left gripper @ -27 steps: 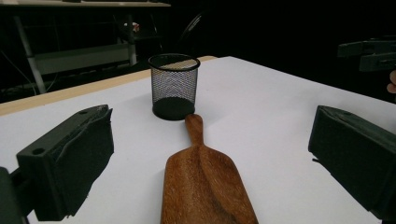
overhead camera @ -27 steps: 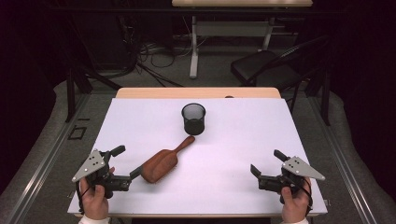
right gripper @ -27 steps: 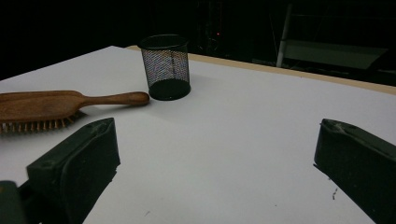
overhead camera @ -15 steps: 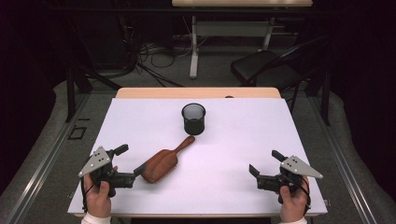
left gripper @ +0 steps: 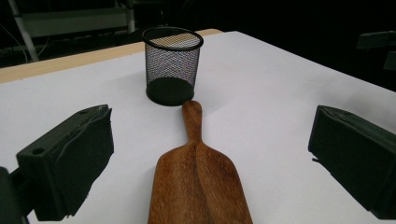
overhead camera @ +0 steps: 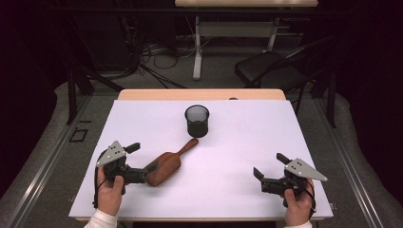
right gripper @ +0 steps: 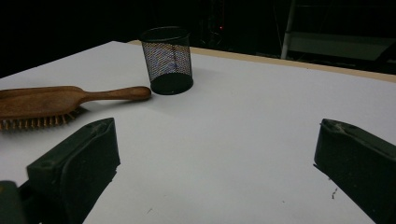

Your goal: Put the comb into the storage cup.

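Looking sideways, the right gripper view alone reveals the hairbrush's (right gripper: 46,103) bristles; both grippers' fingers gape, empty.

room dark | white table (overhead camera: 247,142) | black chair (overhead camera: 266,71) behind | cables (overhead camera: 147,57) on grey floor (overhead camera: 52,142)

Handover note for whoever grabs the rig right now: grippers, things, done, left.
Left gripper: jaws open, either side of the head of the brown wooden hairbrush, not pressing on it.
Right gripper: open, holding nothing, at the table's near right.
Hairbrush lies bristles down on the white table, handle tip by the base of the black wire-mesh cup, which stands upright.
Done: nothing gripped yet.
Left: probably close on the brush and lift; where it goes is unclear.
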The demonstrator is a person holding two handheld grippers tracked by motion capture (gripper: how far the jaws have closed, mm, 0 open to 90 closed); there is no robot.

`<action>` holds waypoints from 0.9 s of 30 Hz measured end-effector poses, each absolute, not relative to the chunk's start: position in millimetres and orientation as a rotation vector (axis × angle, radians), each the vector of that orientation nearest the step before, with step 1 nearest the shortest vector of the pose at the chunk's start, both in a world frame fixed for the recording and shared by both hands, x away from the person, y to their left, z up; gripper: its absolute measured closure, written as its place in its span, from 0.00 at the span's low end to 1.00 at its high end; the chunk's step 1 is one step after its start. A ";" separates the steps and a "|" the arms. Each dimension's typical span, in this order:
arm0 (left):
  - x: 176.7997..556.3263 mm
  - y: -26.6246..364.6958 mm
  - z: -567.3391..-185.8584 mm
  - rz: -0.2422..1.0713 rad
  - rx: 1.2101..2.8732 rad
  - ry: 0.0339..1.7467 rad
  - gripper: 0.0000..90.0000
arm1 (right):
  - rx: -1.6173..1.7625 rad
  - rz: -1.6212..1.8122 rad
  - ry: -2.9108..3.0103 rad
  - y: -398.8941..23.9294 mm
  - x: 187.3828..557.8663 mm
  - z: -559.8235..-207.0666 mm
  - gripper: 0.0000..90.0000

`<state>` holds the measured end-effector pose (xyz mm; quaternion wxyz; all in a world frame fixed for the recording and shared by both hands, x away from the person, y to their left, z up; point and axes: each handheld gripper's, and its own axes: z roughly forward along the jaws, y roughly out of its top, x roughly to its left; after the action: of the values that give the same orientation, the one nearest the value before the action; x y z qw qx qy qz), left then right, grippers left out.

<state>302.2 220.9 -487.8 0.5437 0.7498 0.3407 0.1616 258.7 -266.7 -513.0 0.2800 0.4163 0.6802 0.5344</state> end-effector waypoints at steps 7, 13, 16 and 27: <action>318.4 210.1 -488.5 0.316 1.814 0.863 0.00 | 1.113 1.423 1.847 -262.7 259.8 -515.0 0.00; 331.2 200.1 -480.4 0.309 1.820 0.914 0.00 | 1.108 1.419 1.856 -262.1 261.0 -515.5 0.00; 340.6 193.3 -476.7 0.286 1.806 0.934 0.00 | 1.096 1.415 1.865 -260.7 262.2 -515.9 0.00; 366.4 183.4 -473.5 0.273 1.819 1.036 0.05 | 1.087 1.396 1.900 -257.4 265.4 -519.5 0.00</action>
<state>366.4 183.4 -473.5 0.4928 0.7498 0.4269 0.1123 265.4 -257.4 -519.5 0.2694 0.4033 0.7048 0.5177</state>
